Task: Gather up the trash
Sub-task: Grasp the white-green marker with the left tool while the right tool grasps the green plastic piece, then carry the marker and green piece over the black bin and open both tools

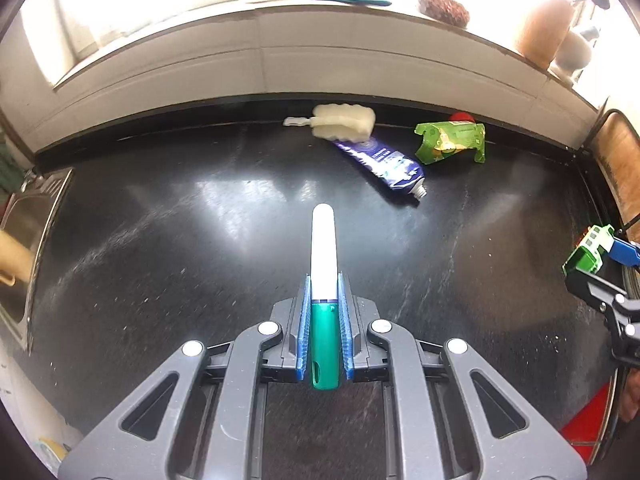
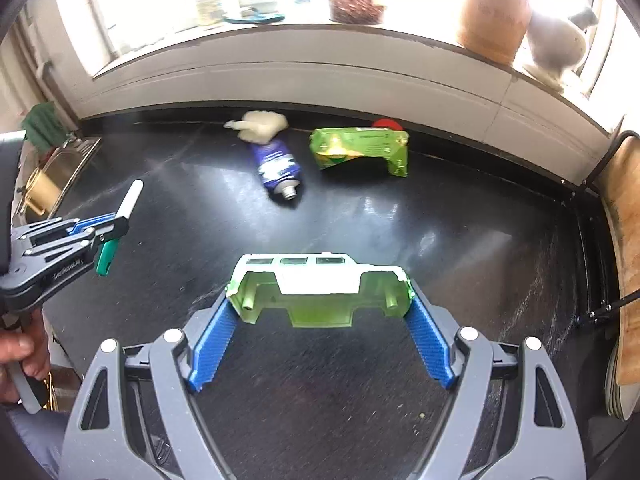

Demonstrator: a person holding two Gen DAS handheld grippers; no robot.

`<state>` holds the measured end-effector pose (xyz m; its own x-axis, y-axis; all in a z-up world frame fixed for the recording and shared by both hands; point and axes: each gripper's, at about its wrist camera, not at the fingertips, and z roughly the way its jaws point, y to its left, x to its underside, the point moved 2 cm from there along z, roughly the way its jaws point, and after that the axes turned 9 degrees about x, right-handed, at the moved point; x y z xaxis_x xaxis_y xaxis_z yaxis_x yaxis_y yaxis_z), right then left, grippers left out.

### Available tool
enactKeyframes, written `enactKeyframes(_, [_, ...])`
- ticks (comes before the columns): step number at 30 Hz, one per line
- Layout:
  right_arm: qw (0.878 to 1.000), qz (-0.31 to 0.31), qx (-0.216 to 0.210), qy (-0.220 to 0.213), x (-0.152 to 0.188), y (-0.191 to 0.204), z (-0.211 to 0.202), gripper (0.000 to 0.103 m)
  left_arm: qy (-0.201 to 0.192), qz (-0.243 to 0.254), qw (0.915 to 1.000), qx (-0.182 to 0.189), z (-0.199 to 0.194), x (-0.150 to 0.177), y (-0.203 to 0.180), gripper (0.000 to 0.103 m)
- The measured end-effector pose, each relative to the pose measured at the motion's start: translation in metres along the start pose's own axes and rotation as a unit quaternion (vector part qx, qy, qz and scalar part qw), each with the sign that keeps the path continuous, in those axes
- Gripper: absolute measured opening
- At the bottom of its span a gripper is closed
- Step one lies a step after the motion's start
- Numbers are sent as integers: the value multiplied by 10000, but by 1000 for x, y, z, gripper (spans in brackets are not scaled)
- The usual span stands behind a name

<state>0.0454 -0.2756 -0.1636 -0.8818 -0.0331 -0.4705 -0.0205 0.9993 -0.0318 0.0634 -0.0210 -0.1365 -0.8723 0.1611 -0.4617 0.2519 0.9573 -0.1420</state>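
Observation:
My left gripper (image 1: 324,284) is shut on a white and green marker (image 1: 323,264) and holds it above the black counter (image 1: 160,240); it also shows in the right wrist view (image 2: 120,220). My right gripper (image 2: 320,300) is shut on a green and white toy car shell (image 2: 320,284), also seen in the left wrist view (image 1: 588,250). At the back lie a blue toothpaste tube (image 1: 384,164), a white sponge brush (image 1: 340,120), a crushed green carton (image 1: 452,142) and a red cap (image 1: 464,117) behind it.
A steel sink (image 1: 24,240) with a brass cup sits at the left. A windowsill (image 1: 320,28) with pots runs along the back. A wooden board (image 2: 624,248) stands at the right edge. A red item (image 1: 588,420) lies low right.

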Motion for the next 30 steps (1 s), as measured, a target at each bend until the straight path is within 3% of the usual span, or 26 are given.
enactKeyframes(11, [9990, -275, -256, -225, 5, 51, -34, 78, -171, -217, 9993, -237, -41, 42, 25, 13])
enactKeyframes(17, [9934, -838, -708, -335, -2, 122, -46, 79, -349, -691, 9951, -614, -79, 74, 75, 13])
enactKeyframes(24, [9706, -1861, -1505, -250, 11, 251, -52, 79, -386, -1619, 9772, -1321, -133, 161, 161, 13])
enactKeyframes(30, [9306, -2817, -2320, 288, 64, 375, -50, 79, -72, -2732, 9459, -1752, -156, 281, 232, 13])
